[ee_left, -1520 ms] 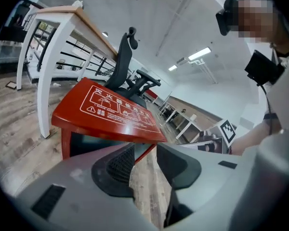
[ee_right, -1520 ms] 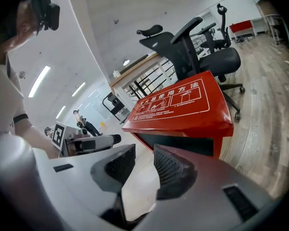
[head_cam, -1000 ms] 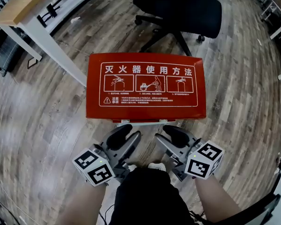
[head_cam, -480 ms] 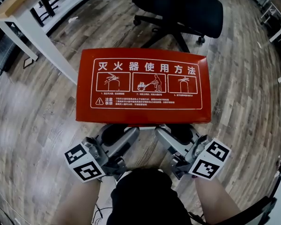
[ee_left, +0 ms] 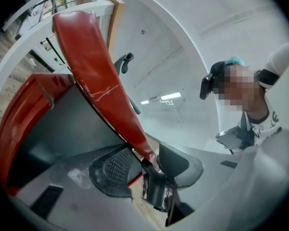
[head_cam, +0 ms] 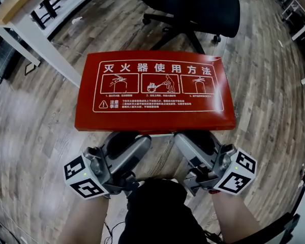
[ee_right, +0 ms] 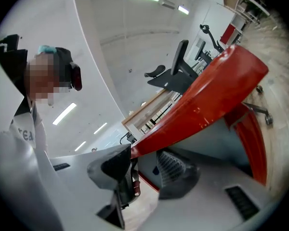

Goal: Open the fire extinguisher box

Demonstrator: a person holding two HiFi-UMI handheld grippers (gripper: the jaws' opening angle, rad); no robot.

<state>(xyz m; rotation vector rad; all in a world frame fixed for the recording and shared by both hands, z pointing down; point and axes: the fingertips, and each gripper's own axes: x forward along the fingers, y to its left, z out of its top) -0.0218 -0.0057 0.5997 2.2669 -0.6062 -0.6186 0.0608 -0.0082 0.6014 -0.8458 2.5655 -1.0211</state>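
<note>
Both forearms come in low from the bottom of the head view, side by side, angled slightly toward each other. Left claw (head_cam: 128, 147) and right claw (head_cam: 195, 144) point forward, with their tips tucked under the near edge of the lid (head_cam: 152, 91). Left marker cube (head_cam: 84, 178) and right marker cube (head_cam: 238, 169) sit at the back ends, nearest the person.

Left claw: jaws apart with a moderate gap. The lid's near lip runs between them. The lip sits against the smooth dark jaw. There is a visible gap to the ribbed pad (ee_left: 114, 163), which is on the lid's underside. Doesn't look clamped.

Right claw: same, mirrored. Jaws are apart with the lid lip between them, touching the tip of the dark jaw. The ribbed pad (ee_right: 172, 167) is under the lid, with a gap to it.

The lid stands clear of the box (ee_left: 14, 124). Both claw views show a wedge open between the two, with grey interior underneath. The box stands on the wood floor (head_cam: 30, 116) directly ahead of the person. It is between the claws and the office chair (head_cam: 193, 6). A wood-topped surface (head_cam: 20, 4) is at upper left, well apart from the box.

Counts:
- 1 box
- 1 lid
- 1 white label (head_cam: 157, 85) on the lid, with 3 pictogram panels in a row
- 2 claws, both on the same lid edge, left and right of centre
- 2 marker cubes
- 1 chair
</note>
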